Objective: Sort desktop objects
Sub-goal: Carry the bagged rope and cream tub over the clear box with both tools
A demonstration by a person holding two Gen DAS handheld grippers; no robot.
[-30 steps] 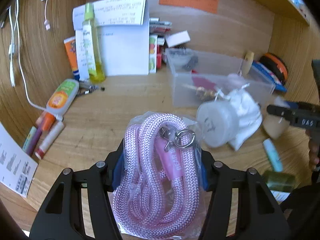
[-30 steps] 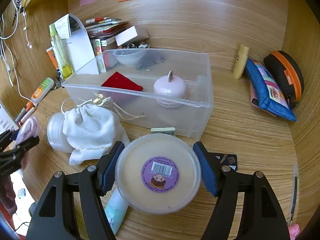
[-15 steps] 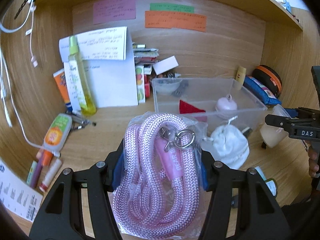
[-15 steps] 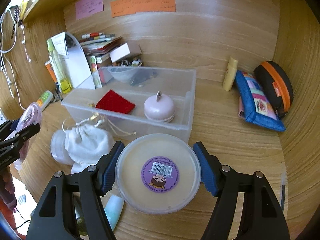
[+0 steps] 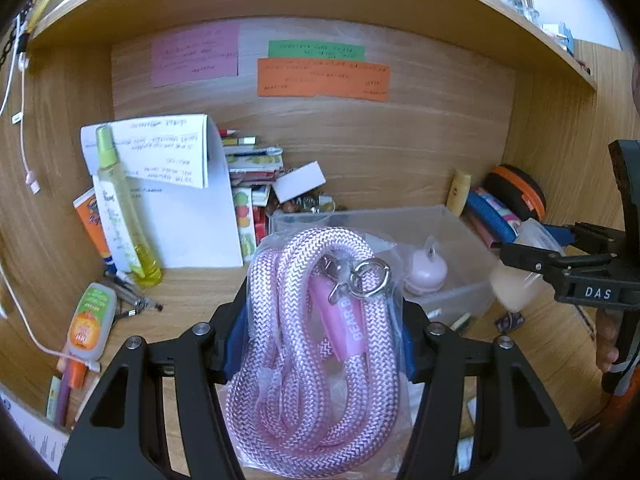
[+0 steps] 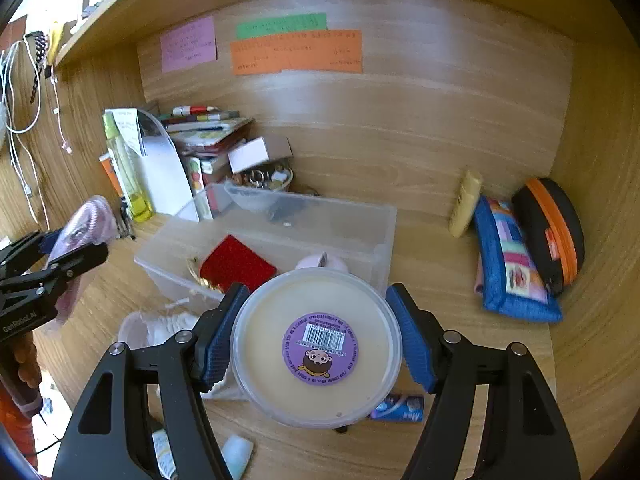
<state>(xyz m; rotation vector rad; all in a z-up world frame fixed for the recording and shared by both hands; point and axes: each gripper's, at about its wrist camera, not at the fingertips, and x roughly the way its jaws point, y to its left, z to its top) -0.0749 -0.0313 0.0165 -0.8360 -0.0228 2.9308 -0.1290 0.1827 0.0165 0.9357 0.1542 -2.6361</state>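
Here the left gripper (image 5: 320, 340) is clamping a bagged coil of braided pink rope (image 5: 316, 360); the right gripper (image 6: 316, 344) is squeezing a round translucent tub (image 6: 316, 346), both above the clear plastic bin (image 6: 360, 216).

A wooden desk (image 6: 440, 264) is seen carrying a clear plastic bin (image 6: 352, 220). To the right of the bin a blue pouch (image 6: 508, 272) and a black-and-orange case (image 6: 552, 228) are laid; to its left a yellow bottle (image 5: 120, 208) is stood, and a white drawstring bag (image 6: 160, 328) is placed in front.
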